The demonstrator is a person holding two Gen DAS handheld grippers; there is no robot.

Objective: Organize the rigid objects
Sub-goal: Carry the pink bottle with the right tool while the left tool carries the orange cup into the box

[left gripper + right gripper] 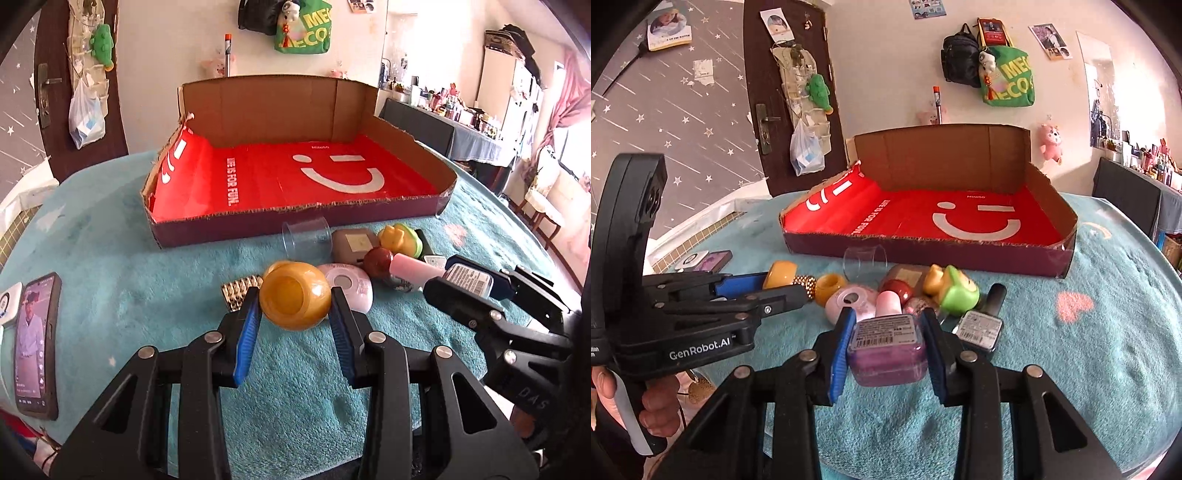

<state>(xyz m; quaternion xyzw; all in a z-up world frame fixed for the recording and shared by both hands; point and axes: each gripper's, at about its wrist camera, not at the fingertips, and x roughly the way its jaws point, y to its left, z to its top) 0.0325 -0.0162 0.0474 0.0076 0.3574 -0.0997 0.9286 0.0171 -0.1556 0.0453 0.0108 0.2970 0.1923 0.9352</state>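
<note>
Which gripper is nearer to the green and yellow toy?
Right. The right gripper, shut on a purple bottle, sits just in front of the green and yellow toy. The left gripper, holding the amber jar, is farther left.

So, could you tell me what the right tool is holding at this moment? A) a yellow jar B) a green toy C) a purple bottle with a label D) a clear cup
C: the right tool is closed on the purple bottle, its label facing the camera; the yellow jar sits in the left tool.

Two nail-polish bottles (886, 341) (979, 328), one cardboard box (923, 254) — one phone (37, 350).
</note>
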